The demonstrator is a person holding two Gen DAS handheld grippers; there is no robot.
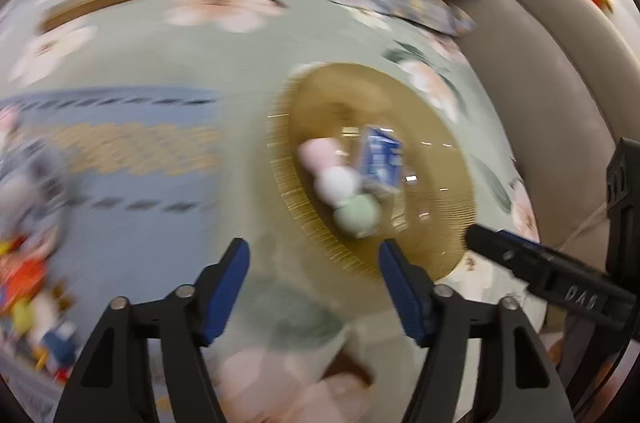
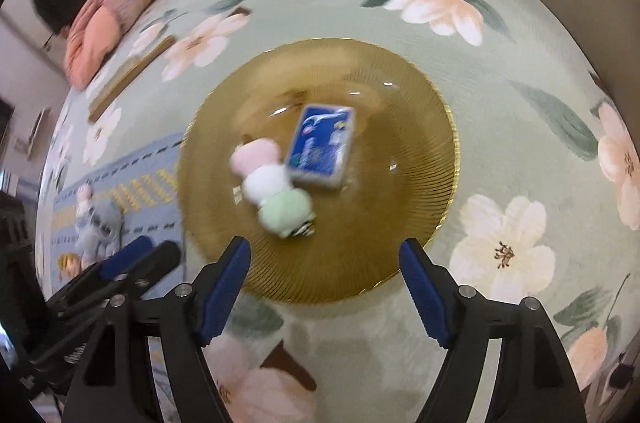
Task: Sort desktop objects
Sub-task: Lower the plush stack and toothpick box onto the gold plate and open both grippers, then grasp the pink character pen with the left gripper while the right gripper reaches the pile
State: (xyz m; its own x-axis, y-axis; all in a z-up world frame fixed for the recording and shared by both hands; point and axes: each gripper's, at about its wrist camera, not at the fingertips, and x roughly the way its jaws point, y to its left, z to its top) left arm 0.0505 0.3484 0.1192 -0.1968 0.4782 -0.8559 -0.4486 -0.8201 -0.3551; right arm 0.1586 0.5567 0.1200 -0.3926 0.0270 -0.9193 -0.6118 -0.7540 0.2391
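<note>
Both grippers hang empty w/ fingers spread wide: the left gripper (image 1: 314, 287) over the near rim of the round ribbed amber glass plate (image 2: 400, 231), the right gripper (image 2: 324, 287) just short of the same rim, more centred on it. Prob. the plate is the collecting spot, since it already holds two items touching each other: a soft plush skewer of pink, white and green balls (image 2: 272, 183) and a blue-and-white rectangular tissue pack (image 2: 322, 147) lying flat by its upper end. The plate sits on a pale green floral carpet (image 2: 480, 103), so nothing needs steadying. Left wrist view, though blurred, shows a blue patterned mat (image 1: 140, 159) w/ colourful small toys (image 1: 28, 287) at far left, likely still unsorted; it also catches the right gripper's finger at its right edge. Right wrist view gives the sharper look at the plate, a grey plush toy (image 2: 98, 227) on the mat, plus two people seated far back
</note>
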